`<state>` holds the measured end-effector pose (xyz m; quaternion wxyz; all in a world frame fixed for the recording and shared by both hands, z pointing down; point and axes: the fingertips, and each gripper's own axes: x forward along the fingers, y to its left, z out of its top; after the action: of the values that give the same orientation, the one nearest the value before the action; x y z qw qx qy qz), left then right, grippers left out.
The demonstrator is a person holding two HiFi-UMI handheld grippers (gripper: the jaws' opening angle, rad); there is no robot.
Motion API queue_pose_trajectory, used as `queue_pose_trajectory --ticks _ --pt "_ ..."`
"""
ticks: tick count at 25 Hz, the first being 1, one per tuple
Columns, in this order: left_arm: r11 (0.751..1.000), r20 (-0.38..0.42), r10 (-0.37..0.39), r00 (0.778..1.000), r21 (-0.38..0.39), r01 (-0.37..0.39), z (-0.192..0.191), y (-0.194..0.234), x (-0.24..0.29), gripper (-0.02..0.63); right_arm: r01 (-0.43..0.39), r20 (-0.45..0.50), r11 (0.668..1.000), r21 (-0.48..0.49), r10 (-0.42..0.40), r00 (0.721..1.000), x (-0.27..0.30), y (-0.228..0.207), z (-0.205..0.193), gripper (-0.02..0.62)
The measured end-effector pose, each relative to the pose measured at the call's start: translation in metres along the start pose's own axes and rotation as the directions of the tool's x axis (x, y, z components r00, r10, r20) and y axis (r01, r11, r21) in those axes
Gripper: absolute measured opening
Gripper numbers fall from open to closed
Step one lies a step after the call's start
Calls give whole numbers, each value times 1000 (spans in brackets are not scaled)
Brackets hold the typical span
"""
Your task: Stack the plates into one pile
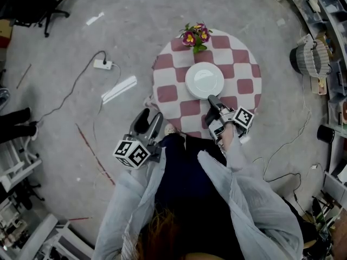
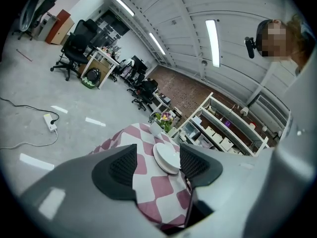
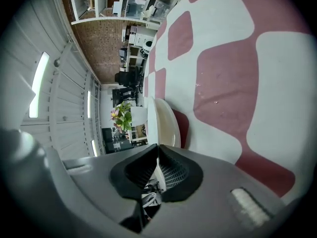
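Note:
A pile of white plates [image 1: 204,80] sits in the middle of a round table with a red-and-white checked cloth [image 1: 167,93]. My right gripper [image 1: 213,98] reaches the pile's near edge, rolled onto its side. In the right gripper view its jaws [image 3: 157,150] are shut on the rim of the top plate [image 3: 163,120], which runs edge-on just above the cloth. My left gripper [image 1: 147,118] hangs off the table's near left edge, open and empty. In the left gripper view the pile [image 2: 166,156] lies beyond the gap of the left gripper [image 2: 158,165].
A pot of flowers [image 1: 196,37] stands at the table's far edge. On the floor to the left lies a power strip [image 1: 103,64] with a long cable. Shelving and a basket [image 1: 312,58] line the right side. Office chairs stand far off [image 2: 74,48].

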<state>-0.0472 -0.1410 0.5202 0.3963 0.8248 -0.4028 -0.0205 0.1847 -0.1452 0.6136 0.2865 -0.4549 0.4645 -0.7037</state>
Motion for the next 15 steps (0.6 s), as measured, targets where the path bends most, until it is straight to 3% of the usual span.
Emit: queue_pose_trajectory --ticks 8,15 --pt "1000 -29 -6 1000 5 6 -8 -2 3 233 96 26 995 35 -97 995 3 -12 0 23" --pt "999 -33 -29 999 20 30 -6 -2 -5 -2 123 15 992 42 -123 992 5 -16 -6 27"
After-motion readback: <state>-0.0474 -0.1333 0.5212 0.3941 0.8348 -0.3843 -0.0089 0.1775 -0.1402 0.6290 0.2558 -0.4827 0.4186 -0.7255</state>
